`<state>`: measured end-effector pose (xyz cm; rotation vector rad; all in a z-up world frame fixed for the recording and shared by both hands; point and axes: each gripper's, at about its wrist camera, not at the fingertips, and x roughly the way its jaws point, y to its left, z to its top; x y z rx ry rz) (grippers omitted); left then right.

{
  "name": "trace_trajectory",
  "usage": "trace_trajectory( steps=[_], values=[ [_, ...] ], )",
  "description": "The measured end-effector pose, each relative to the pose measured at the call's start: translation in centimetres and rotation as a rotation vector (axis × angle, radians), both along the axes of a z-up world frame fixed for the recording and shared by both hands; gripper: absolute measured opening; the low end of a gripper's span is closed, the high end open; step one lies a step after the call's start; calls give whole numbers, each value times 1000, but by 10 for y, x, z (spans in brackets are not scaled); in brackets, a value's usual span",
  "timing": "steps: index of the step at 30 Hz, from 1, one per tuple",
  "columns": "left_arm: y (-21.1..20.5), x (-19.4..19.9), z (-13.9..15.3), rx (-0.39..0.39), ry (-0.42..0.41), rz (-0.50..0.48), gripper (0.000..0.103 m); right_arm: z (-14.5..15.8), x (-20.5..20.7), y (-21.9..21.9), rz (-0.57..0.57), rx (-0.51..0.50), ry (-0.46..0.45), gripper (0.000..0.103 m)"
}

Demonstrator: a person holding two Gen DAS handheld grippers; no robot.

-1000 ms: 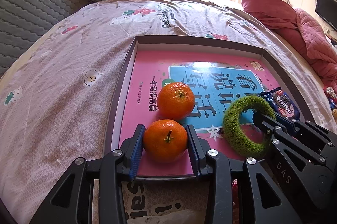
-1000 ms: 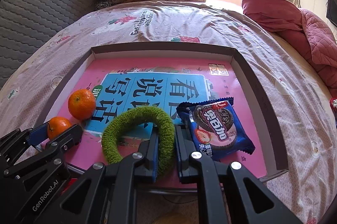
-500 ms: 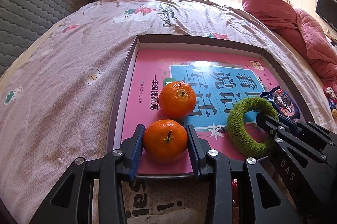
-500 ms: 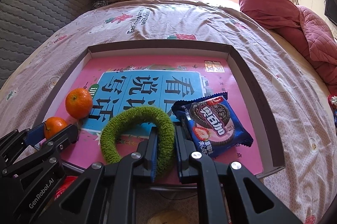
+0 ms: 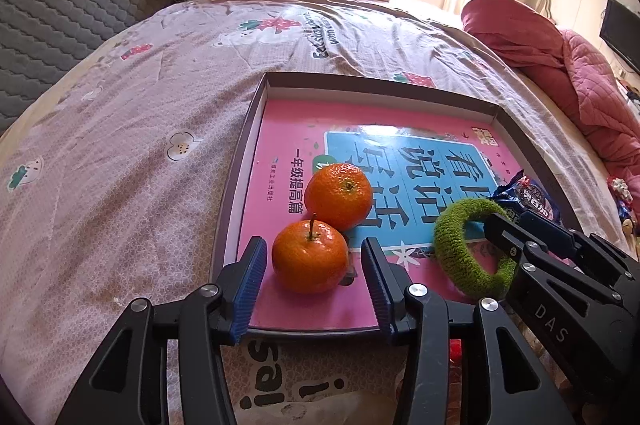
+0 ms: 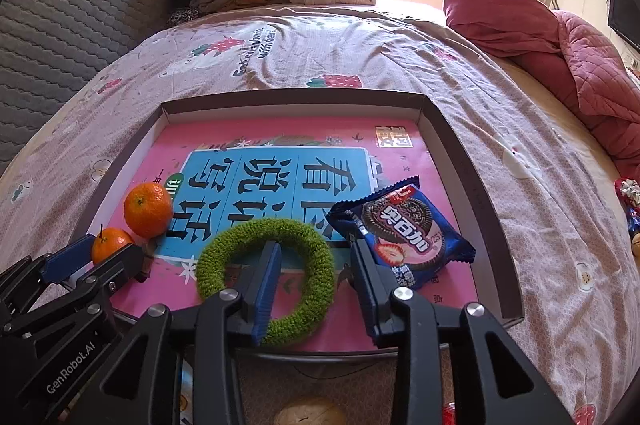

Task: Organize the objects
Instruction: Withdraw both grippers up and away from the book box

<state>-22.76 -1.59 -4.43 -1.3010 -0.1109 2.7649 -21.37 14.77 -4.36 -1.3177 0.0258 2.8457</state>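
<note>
The left gripper (image 5: 314, 275), jaws just opened, straddles a stemmed orange tangerine (image 5: 310, 257) untouched in the shallow grey cardboard tray (image 5: 234, 181). The right gripper (image 6: 316, 277), jaws likewise just parted, straddles one side of the fuzzy green ring (image 6: 266, 279), released.

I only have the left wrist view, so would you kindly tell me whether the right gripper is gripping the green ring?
Observer: No; the right gripper has just been opening, and one side of the green ring sits loose between its pads.
Operator: Thanks. Is the cookie packet fully inside the tray?
Observer: Yes, the cookie packet lies flat in the tray, just right of the ring.
</note>
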Motion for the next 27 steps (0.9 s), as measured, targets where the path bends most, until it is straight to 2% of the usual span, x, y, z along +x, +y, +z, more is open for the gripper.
trace_trajectory(
  steps=[4,20,27],
  values=[
    [-2,2,6,11,12,3,57,7,2,3,-5,-13,16,40],
    [-6,17,32,15,54,17,58,28,14,11,-10,-21,44,44],
    [-10,29,48,17,80,27,63,47,26,14,-4,-29,81,46]
  ],
)
